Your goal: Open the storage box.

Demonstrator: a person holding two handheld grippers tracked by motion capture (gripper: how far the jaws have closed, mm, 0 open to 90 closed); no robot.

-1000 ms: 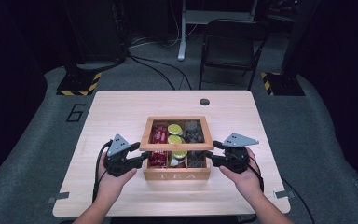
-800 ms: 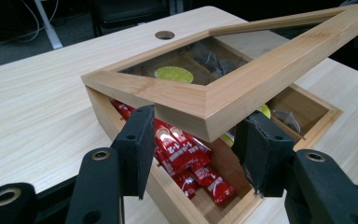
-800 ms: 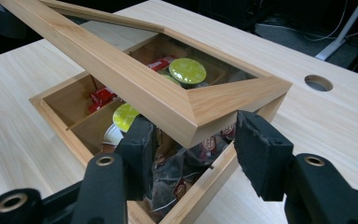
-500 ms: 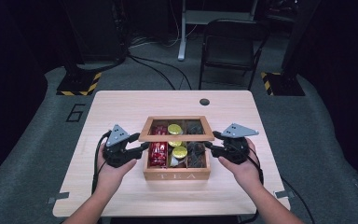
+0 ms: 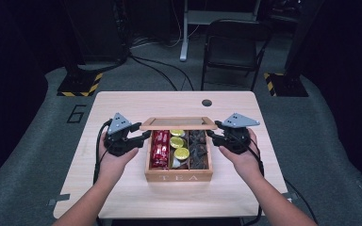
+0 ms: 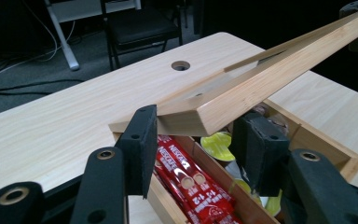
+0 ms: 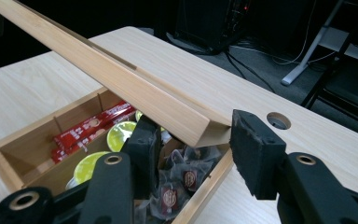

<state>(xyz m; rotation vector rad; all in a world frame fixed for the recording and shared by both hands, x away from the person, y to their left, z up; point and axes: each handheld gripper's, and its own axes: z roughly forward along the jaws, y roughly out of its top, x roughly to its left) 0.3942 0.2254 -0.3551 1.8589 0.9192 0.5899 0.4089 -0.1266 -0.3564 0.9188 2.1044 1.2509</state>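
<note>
A wooden tea box (image 5: 178, 177) sits in the middle of the table (image 5: 122, 108), and its hinged lid (image 5: 178, 123) is raised toward the far side. My left gripper (image 5: 143, 136) is shut on the lid's left corner (image 6: 200, 109), one pad on each side of the wood. My right gripper (image 5: 212, 134) is shut on the lid's right corner (image 7: 186, 123) in the same way. Inside the box lie red coffee sticks (image 5: 160, 148), yellow-topped pods (image 5: 178, 143) and dark tea bags (image 5: 199, 148).
A round cable hole (image 5: 207, 102) is in the table behind the box. A black chair (image 5: 233, 47) and cables stand on the floor beyond the far edge. Bare tabletop lies on both sides of the box.
Both grippers have moved away from me and upward with the lid's corners. The lid has swung from low over the box to a raised, open position, which uncovers the contents.
</note>
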